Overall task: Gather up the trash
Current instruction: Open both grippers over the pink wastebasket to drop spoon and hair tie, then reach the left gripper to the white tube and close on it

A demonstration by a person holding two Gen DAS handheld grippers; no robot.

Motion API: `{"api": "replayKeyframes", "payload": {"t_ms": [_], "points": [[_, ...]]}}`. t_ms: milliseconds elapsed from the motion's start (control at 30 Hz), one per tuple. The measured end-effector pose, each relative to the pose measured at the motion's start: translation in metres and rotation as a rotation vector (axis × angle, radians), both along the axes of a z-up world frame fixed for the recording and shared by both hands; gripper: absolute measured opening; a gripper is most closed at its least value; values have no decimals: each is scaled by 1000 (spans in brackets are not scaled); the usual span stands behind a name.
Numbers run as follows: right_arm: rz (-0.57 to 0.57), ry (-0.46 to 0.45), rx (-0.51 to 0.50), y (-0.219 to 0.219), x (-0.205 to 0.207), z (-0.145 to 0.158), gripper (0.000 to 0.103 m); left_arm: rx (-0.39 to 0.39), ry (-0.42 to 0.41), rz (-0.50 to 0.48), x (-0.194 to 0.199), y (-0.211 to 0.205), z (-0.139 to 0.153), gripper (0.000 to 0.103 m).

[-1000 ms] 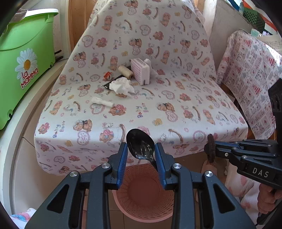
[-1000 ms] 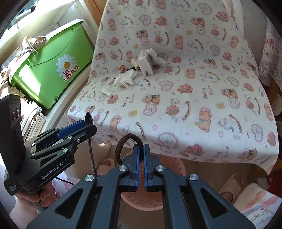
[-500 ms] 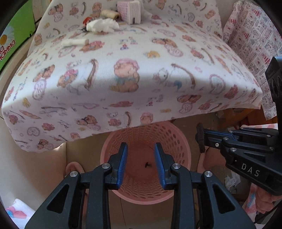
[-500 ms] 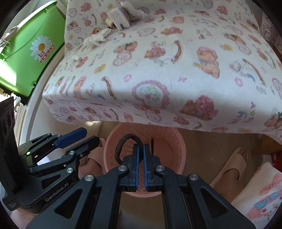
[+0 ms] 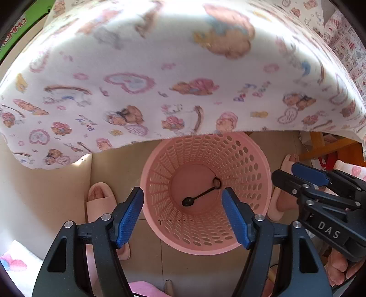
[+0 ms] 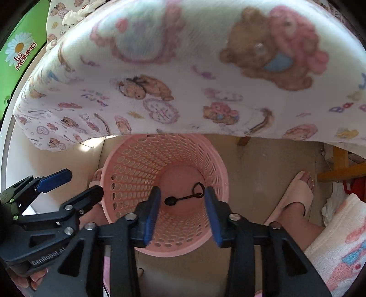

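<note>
A pink mesh basket stands on the floor, half under the table's edge. On its bottom lie a black spoon and a dark hair tie, the tie at the handle's end. My left gripper points down over the basket; its jaws are opening, with nothing between them. My right gripper hangs beside it over the same basket, jaws also opening and holding nothing.
The table's teddy-bear cloth overhangs the basket's far rim. A person's feet in pink slippers flank the basket. A green box stands at the left, and crumpled tissue lies far back on the table.
Both grippers sank toward the basket and tipped downward. The left let go of the spoon and the right let go of the hair tie; both things now lie in the basket.
</note>
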State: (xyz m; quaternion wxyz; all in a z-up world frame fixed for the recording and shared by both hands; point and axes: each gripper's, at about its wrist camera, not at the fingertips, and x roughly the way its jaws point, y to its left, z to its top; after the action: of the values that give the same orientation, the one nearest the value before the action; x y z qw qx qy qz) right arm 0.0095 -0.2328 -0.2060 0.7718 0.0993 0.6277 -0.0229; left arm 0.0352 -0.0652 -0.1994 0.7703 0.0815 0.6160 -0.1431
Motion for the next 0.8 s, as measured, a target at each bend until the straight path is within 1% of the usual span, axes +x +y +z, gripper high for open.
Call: {"api": "replayKeyframes", "payload": {"t_ms": [133,167,233,300,367,433,500,600,667,700,800], "points": [[12,-54,-10,-2,-1,17,47,-8,-54,22,4,7,19,69],[21,-77,-21,0,-1,24,49,-15,-70,26,4,9,25,69],[42,-130,-33,4,-3,40,53,-20,-120,32,5,10,40,69],[59,-189,-41,7,-6,58,57,-5,-186,28,4,10,56,69],[70,-248,-49,9,-9,75,60,5,-266,19,2,9,74,73],[78,-308,-57,11,-11,92,63,16,-346,8,0,8,91,79],[83,-370,-72,12,-14,108,65,10,-397,-3,-4,10,104,83],[86,-449,-102,13,-16,130,70,-28,-431,5,-6,17,117,87],[83,-489,-116,11,-17,139,70,-41,-442,21,-8,19,122,90],[81,-500,-123,10,-18,142,71,-46,-446,32,-5,20,126,90],[74,-513,-131,5,-17,149,71,-50,-447,54,4,25,123,90]]}}
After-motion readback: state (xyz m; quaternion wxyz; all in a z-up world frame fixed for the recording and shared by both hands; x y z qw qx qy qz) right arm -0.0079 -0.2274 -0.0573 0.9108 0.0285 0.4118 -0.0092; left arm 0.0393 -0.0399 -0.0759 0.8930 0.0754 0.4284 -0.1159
